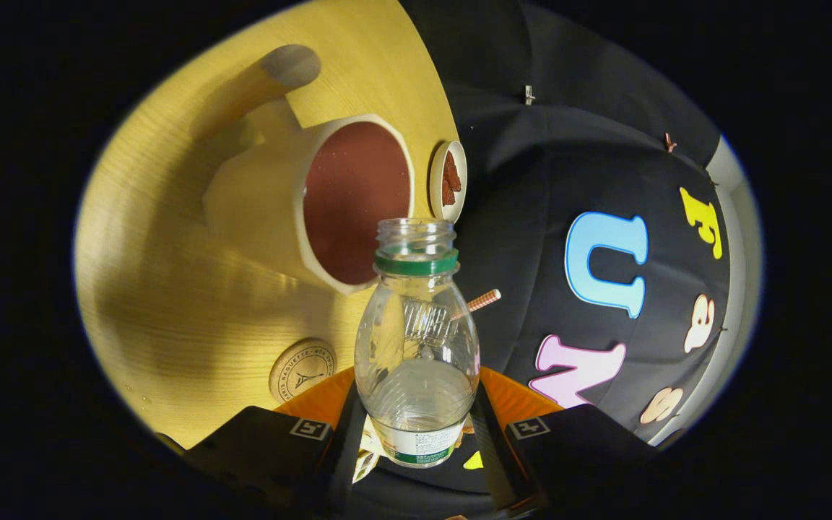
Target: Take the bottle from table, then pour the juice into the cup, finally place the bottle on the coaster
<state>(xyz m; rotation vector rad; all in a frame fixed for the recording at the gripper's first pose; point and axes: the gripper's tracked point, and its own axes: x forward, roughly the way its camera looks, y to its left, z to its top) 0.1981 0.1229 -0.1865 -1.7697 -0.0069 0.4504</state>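
My gripper (pixel 416 426) is shut on a clear plastic bottle (pixel 416 339) with a green neck ring and no cap. Both fingers press on its lower body near the label. The bottle is tipped over, its open mouth (pixel 416 232) pointing at the rim of a cream, angular cup (pixel 293 195). The cup stands on the yellow wooden table (pixel 163 289), just beyond the bottle, and holds reddish-brown juice (pixel 354 195). The bottle looks almost empty. A round wooden coaster (pixel 302 370) with a stamped mark lies on the table beside the bottle's body, close to my fingers.
A small white dish (pixel 449 179) holding reddish-brown pieces sits at the table's edge past the cup. A striped paper straw (pixel 483 300) pokes out behind the bottle. The cup throws a long shadow across the tabletop. The black cloth wall (pixel 589 180) lies beyond the table's edge.
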